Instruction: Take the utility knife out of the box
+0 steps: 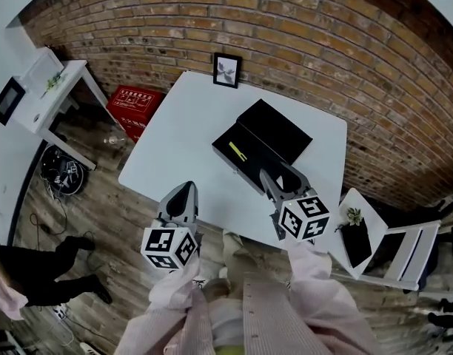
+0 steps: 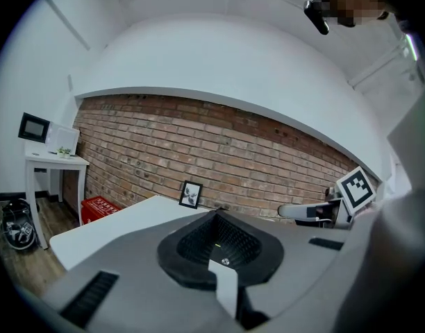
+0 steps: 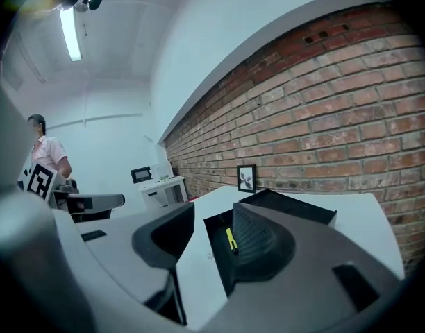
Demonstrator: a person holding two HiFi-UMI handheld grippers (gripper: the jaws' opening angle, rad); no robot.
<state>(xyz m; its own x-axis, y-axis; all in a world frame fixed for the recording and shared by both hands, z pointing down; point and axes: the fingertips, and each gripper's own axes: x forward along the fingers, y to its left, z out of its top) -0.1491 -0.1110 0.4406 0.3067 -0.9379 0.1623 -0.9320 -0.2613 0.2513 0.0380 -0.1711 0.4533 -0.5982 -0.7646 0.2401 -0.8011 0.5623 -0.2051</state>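
Observation:
An open black box [image 1: 245,161] lies on the white table [image 1: 182,132], with its lid [image 1: 277,128] set beside it on the far side. The yellow utility knife [image 1: 237,151] rests inside the box and also shows as the knife [image 3: 230,240] in the right gripper view. My right gripper [image 1: 280,177] is open at the box's near end, its jaws spread with nothing between them; the box [image 3: 218,259] shows through the gap of the right gripper [image 3: 211,229]. My left gripper [image 1: 182,197] hovers over the table's near edge, left of the box. The left gripper [image 2: 219,240] is shut and empty.
A small framed picture [image 1: 226,70] stands at the table's far edge by the brick wall. On the floor to the left are a red crate [image 1: 135,108] and a white side table [image 1: 49,95]. A white chair with a plant [image 1: 386,246] is at the right. A person [image 1: 34,272] stands at the left.

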